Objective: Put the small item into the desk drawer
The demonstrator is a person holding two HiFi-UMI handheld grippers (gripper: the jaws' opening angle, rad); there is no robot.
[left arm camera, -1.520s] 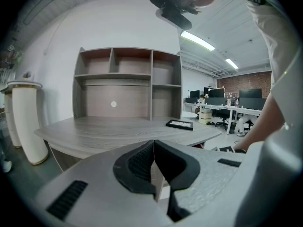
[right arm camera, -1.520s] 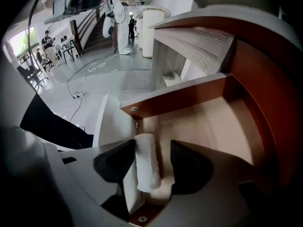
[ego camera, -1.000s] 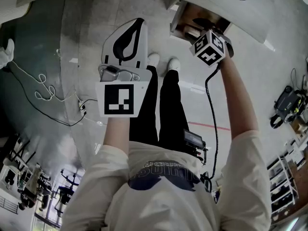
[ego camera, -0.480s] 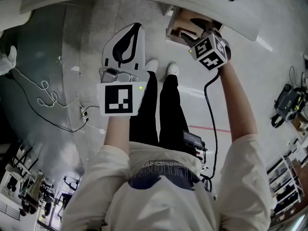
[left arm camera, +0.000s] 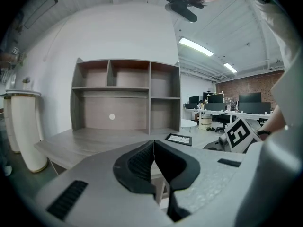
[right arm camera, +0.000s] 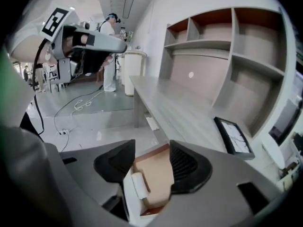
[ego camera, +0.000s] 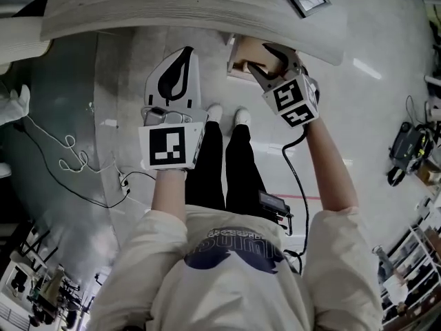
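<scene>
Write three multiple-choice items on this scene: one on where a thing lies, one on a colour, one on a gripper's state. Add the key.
1. Where does the small white item lie?
A. on the desk top
B. inside the open drawer
C. on the floor

2. What colour is the drawer's inside?
A. blue
B. black
C. light brown

3. How do the jaws of the right hand-held gripper stand?
A. apart, gripping nothing
B. shut on the small white item
C. shut on the drawer's edge

Key:
1 B, the right gripper view shows it lying in the drawer by one wall.
2 C, the drawer's bottom shows light brown between the jaws.
3 A, a wide gap parts the jaws, and the item lies below them.
</scene>
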